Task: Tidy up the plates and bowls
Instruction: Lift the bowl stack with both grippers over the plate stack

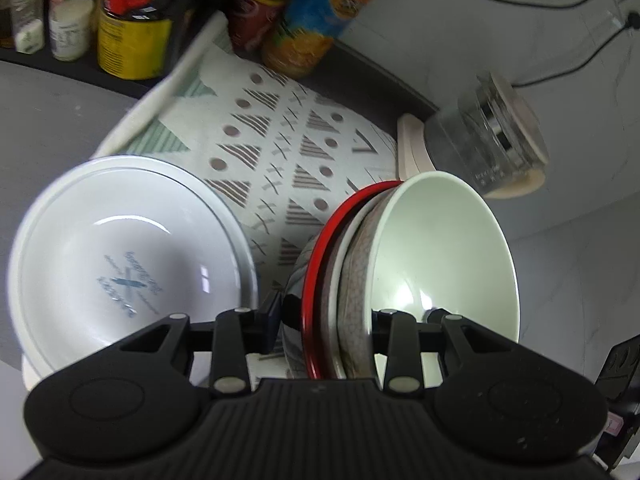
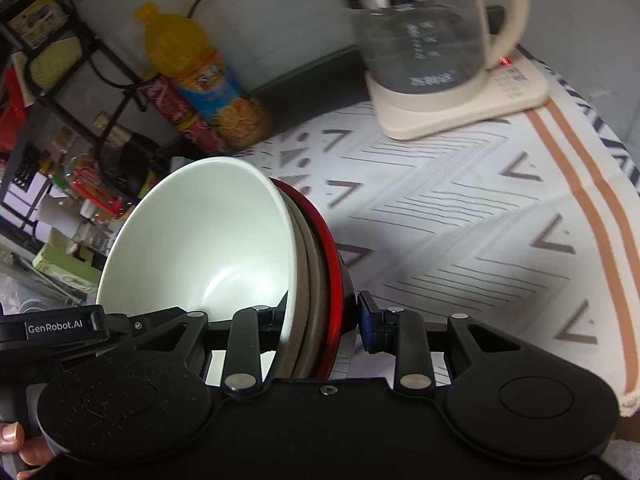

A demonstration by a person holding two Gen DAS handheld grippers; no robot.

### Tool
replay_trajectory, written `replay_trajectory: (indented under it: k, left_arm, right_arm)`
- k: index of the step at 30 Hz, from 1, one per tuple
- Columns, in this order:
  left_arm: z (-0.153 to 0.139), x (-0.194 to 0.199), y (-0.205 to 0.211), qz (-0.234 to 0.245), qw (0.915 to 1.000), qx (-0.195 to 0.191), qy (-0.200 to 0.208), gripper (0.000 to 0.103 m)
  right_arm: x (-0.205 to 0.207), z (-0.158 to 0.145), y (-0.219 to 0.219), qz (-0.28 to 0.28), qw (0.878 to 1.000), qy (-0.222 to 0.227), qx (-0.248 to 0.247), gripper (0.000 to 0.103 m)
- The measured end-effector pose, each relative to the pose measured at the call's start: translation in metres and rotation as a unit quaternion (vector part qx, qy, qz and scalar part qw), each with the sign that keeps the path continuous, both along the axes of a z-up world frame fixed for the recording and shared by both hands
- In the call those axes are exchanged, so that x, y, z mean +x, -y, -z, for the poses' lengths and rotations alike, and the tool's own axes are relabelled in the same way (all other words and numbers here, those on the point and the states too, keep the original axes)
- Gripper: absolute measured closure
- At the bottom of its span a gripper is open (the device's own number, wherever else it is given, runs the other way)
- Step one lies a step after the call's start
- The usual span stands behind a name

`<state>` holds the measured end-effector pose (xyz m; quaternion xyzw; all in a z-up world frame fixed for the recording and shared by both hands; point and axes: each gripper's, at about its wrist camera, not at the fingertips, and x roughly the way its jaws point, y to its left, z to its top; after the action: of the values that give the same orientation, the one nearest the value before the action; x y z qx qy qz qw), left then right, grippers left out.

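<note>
Both of our grippers clamp one nested stack of bowls held on edge above the patterned tablecloth. Our left gripper has its fingers partly closed across the stack's rims at 6 o'clock, and our right gripper grips the same stack likewise. We see the pale green bowl innermost, a red-rimmed bowl behind it. At 9 o'clock in the left view sits a white printed bowl; a glass kettle stands at 1 o'clock, a juice bottle at 11.
</note>
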<state>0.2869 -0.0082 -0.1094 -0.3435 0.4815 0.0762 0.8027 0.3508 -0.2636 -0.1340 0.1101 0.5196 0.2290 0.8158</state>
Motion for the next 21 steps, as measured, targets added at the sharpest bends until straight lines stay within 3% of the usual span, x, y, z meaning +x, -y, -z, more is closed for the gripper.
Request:
replay_trajectory:
  k: [21]
  left_arm:
    - [-0.011,-0.066,-0.072,-0.126,0.9920,-0.004,0.010,0.069]
  right_arm:
    - [-0.007,-0.015,-0.092,-0.110,0.994,0.011,0.005,0.073]
